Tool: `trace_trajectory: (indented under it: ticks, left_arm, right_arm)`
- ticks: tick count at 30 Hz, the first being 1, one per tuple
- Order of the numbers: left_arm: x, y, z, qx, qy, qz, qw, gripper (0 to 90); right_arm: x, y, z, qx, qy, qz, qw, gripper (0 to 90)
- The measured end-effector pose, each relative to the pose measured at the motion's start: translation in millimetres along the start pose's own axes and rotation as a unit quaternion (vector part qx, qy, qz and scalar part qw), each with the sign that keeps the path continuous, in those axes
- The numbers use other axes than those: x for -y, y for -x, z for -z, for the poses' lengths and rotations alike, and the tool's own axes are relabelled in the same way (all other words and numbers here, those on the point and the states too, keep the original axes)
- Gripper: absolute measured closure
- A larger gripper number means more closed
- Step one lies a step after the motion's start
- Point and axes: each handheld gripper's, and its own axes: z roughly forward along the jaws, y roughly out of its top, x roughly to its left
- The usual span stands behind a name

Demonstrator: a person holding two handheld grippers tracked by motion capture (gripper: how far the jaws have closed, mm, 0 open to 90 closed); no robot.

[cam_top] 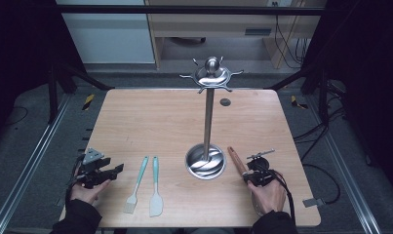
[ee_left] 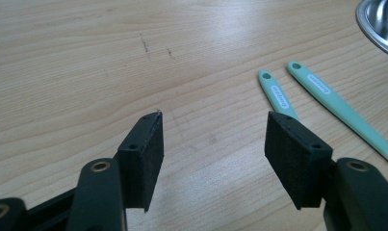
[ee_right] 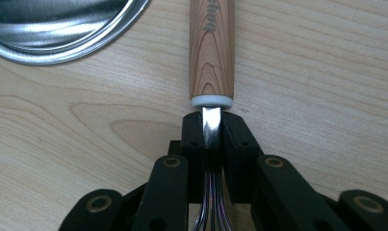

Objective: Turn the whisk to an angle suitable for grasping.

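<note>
The right hand-held gripper clenches a whisk by its thin, slick metal neck; it could twist or slip. The left hand-held gripper is released.

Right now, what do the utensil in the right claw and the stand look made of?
Whisk: wood-grain handle, matte, pale collar; shiny wires in the right claw look like polished metal. Utensil stand: mirror-bright pole and dished base, probably stainless steel.

whisk head hidden under right hand
</note>
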Motion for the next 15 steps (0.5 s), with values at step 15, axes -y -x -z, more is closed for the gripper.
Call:
trace_trajectory:
  ticks: [15]
  left_arm:
    - [0.0,0.0,0.3,0.0,0.0,0.0,1.0,39.3]
  right_arm:
    - [-3.5,-5.8,-0.4,0.012,-0.01,-0.003,0.9999,81.3]
